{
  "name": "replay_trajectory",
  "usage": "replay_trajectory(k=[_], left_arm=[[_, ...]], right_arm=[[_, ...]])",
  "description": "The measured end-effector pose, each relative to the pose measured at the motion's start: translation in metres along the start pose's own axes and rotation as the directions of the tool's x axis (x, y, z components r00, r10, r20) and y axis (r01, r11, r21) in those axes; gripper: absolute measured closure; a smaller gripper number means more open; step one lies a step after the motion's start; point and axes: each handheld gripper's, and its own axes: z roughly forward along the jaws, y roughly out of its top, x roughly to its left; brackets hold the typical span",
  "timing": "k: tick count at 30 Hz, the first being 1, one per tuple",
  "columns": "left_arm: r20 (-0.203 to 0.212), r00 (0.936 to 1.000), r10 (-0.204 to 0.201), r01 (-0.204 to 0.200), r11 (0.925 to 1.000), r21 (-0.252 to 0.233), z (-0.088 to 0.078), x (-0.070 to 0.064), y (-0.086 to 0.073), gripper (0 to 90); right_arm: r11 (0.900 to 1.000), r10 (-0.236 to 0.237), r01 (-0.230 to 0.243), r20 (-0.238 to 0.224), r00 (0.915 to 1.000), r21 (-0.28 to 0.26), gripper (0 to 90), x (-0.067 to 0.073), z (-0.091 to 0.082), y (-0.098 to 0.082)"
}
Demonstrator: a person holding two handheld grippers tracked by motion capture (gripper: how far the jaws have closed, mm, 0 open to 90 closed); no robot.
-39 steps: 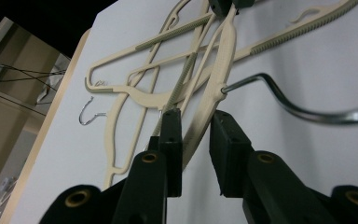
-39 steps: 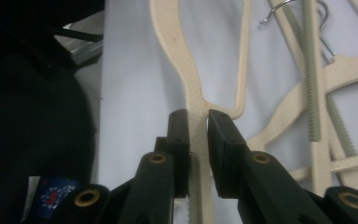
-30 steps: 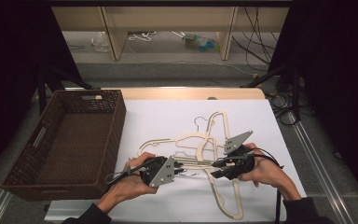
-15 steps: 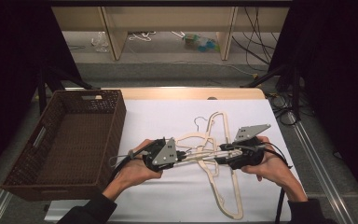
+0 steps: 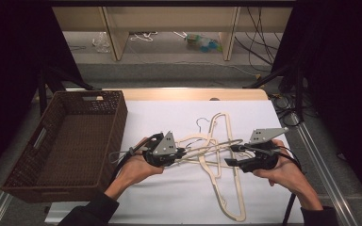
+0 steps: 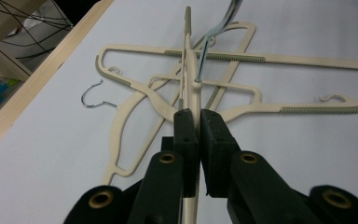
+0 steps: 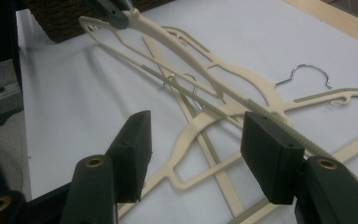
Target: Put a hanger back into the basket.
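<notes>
- The left gripper (image 5: 181,153) is clamped on one cream hanger (image 6: 189,70), jaws pinched tight on its thin edge, raised at about 6 o'clock of the white table (image 5: 169,117); the other hangers (image 5: 221,188) lie crossed under it.
- The right gripper (image 5: 231,155) has just been opening; its jaws stand wide apart with nothing pressed between them, though a ridged hanger bar (image 7: 270,119) runs close past one pad.
- Risk: the held hanger's metal hook (image 6: 205,51) seems threaded through a neighbour, hard to tell, so a lift could drag the tangle along.
- Risk: with such a narrow bite, the hanger could swivel or slip out on the way to the wicker basket (image 5: 118,117) at 9 o'clock.
- Risk: the trailing end may catch the basket rim.
</notes>
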Motion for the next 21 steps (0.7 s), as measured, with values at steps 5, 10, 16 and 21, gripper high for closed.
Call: replay_trajectory(k=[5, 10, 16, 21], left_arm=[[-0.008, 0.9999, -0.014, 0.014, 0.9993, 0.036, 0.002, 0.007, 0.0, 84.8], [-0.041, 0.9988, -0.026, 0.028, 0.9981, 0.054, 0.006, 0.013, -0.002, 84.3], [-0.038, 0.9987, -0.035, 0.038, 0.9964, 0.076, 0.009, 0.019, -0.004, 85.2], [-0.057, 0.997, -0.052, 0.057, 0.9944, 0.089, 0.012, 0.019, -0.002, 86.0]], right_arm=[[1.0, 0.003, -0.003, -0.007, 1.0, -0.004, 44.2, 0.002, -0.003, -0.003], [1.0, 0.005, -0.005, -0.002, 1.0, -0.011, 43.8, 0.004, -0.005, -0.005], [1.0, 0.017, -0.017, -0.013, 0.9998, -0.007, 43.6, 0.006, -0.003, -0.012], [0.999, 0.031, -0.031, 0.007, 0.9995, -0.023, 39.4, 0.011, -0.001, -0.02]])
